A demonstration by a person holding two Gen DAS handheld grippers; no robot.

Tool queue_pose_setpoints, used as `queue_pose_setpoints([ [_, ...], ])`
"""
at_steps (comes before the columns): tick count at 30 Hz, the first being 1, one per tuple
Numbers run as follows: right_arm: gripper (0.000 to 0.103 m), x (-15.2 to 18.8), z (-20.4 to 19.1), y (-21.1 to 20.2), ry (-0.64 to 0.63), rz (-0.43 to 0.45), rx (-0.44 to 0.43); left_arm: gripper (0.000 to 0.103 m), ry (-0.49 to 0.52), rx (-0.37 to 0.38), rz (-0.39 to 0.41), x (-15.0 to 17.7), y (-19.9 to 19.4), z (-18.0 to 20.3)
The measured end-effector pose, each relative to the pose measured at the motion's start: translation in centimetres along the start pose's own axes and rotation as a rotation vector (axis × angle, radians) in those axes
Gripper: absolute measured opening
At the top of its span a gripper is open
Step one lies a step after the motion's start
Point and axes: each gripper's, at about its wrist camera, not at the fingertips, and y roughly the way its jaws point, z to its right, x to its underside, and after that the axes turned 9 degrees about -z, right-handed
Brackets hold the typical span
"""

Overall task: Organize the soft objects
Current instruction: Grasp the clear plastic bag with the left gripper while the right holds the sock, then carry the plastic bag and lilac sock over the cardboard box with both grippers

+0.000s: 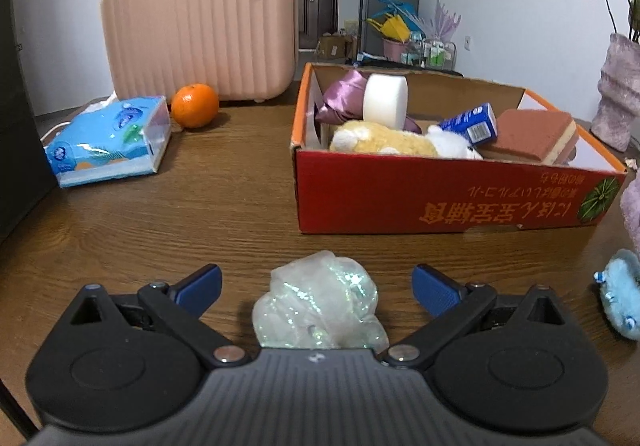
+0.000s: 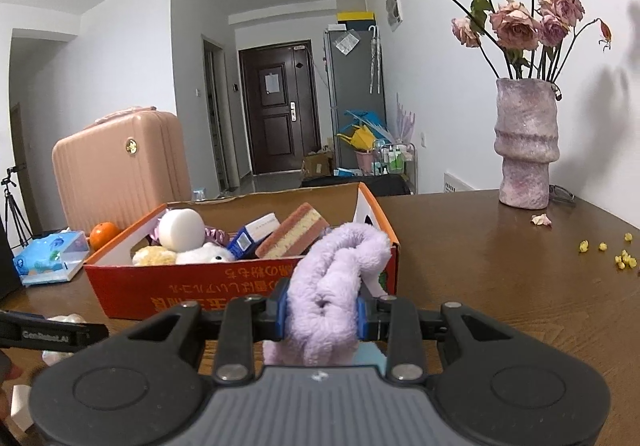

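Our right gripper (image 2: 320, 316) pinches the lilac plush towel (image 2: 332, 286) just short of the red cardboard box (image 2: 240, 286), ready to drop it among the soft things, while our left gripper (image 1: 316, 286) spreads wide around the crumpled iridescent wrap (image 1: 320, 306) on the wooden table (image 1: 200, 213).

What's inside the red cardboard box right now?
In the red cardboard box: purple satin pouch, white foam roll, yellow-and-white plush toy, blue carton, layered sponge. Anything beneath them is hidden.
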Motion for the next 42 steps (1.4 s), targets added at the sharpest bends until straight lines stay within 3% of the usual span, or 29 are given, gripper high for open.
queue_pose_setpoints([
  [5,0.03,0.1,0.0,0.1,0.0,-0.005,0.001,0.101,0.002,-0.005,-0.007,0.0,0.5,0.0],
  [10,0.03,0.1,0.0,0.2,0.001,-0.008,0.0,0.083,0.003,0.007,-0.026,0.1,0.9,-0.1],
  [14,0.031,0.1,0.0,0.2,0.001,-0.007,-0.004,0.077,0.001,0.021,-0.034,0.2,1.0,-0.2],
  [19,0.031,0.1,0.1,0.2,0.005,-0.007,-0.01,0.058,0.015,0.026,-0.045,0.4,1.1,0.0],
  [22,0.031,0.1,0.1,0.2,0.002,-0.006,-0.012,0.052,0.018,0.038,-0.039,0.5,0.9,0.1],
  [42,0.031,0.2,-0.4,0.0,-0.017,0.003,-0.022,0.048,0.001,0.05,0.11,0.3,-2.9,-0.4],
])
